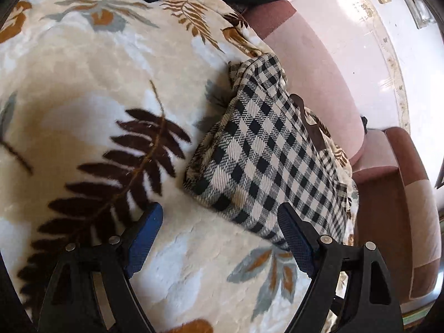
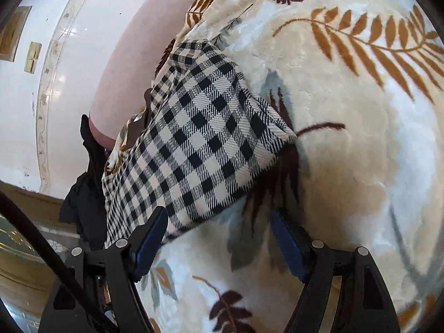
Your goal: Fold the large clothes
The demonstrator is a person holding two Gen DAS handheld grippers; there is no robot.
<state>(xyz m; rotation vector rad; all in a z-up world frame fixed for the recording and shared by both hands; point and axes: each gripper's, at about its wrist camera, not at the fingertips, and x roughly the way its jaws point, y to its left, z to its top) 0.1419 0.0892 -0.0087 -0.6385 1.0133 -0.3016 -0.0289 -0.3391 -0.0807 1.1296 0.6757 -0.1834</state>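
We are looking down at the checked garment [image 1: 266,149], a folded oblong lying on the leaf-print blanket [image 1: 91,63] by the pink sofa [image 1: 313,63]. Our left gripper [image 1: 219,230] is hanging with jaws wide and empty, one jaw overlapping the garment's near corner. Our right gripper [image 2: 219,230] is equally wide, the near edge lying between its jaws. Neither looks clearly nearer. The long axis is running away from us, along the sofa.

The left gripper [image 1: 220,216] is being held wide open, nothing between its jaws, above a leaf-patterned blanket [image 1: 91,88]. A checked garment [image 1: 266,149] is lying folded just beside a pink sofa [image 1: 313,63].
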